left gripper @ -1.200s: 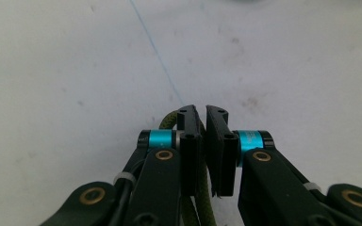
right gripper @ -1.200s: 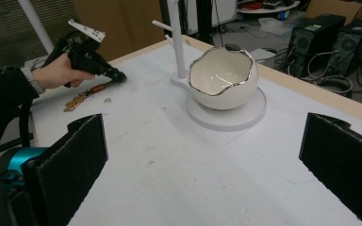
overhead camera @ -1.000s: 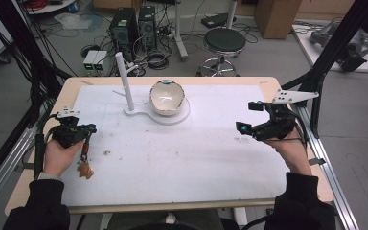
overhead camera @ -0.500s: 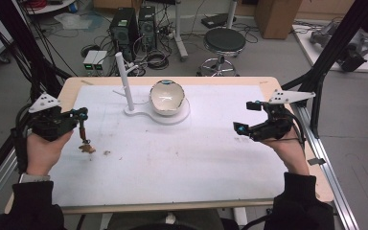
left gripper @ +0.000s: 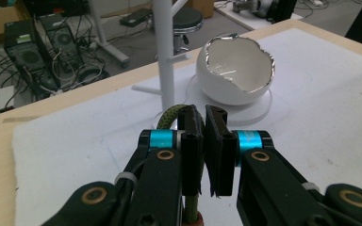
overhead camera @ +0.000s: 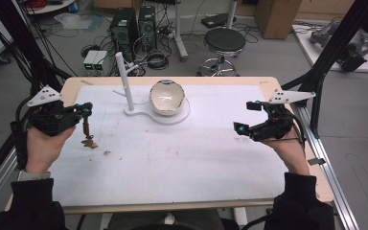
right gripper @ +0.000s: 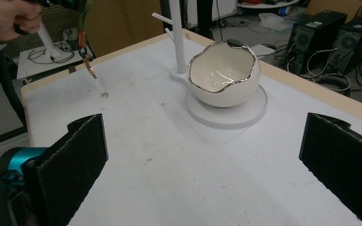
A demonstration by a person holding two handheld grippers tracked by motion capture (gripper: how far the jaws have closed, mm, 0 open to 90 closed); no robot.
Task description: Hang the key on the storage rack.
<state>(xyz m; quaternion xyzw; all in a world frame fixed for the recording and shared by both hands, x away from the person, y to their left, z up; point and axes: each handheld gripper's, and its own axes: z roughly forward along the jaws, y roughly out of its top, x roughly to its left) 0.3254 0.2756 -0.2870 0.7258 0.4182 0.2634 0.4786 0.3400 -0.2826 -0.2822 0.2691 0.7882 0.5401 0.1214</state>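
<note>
My left gripper (overhead camera: pixel 84 111) is shut on a green braided cord (overhead camera: pixel 85 128) over the left side of the white mat. The cord hangs down from the jaws, and its copper-coloured end (overhead camera: pixel 90 143) is at or just above the mat. In the left gripper view the cord (left gripper: pixel 167 117) loops beside the shut left gripper (left gripper: pixel 203 123). A white egg-shaped bowl (overhead camera: pixel 166 97) with a silver rim rests on a round base, beside a white peg stand (overhead camera: pixel 124 81). My right gripper (overhead camera: pixel 247 116) is held open at the right with nothing in it, and it faces the bowl (right gripper: pixel 224 73).
A small brown bit (overhead camera: pixel 107 153) lies on the mat near the hanging cord. The white mat (overhead camera: pixel 187 158) covers most of the wooden table (overhead camera: pixel 72 86). Black frame posts stand at both sides. On the floor beyond are computers, cables and a stool (overhead camera: pixel 224 42).
My left gripper has risen and moved toward the far side, lifting the cord so it hangs nearly off the mat. The right gripper has barely shifted.
</note>
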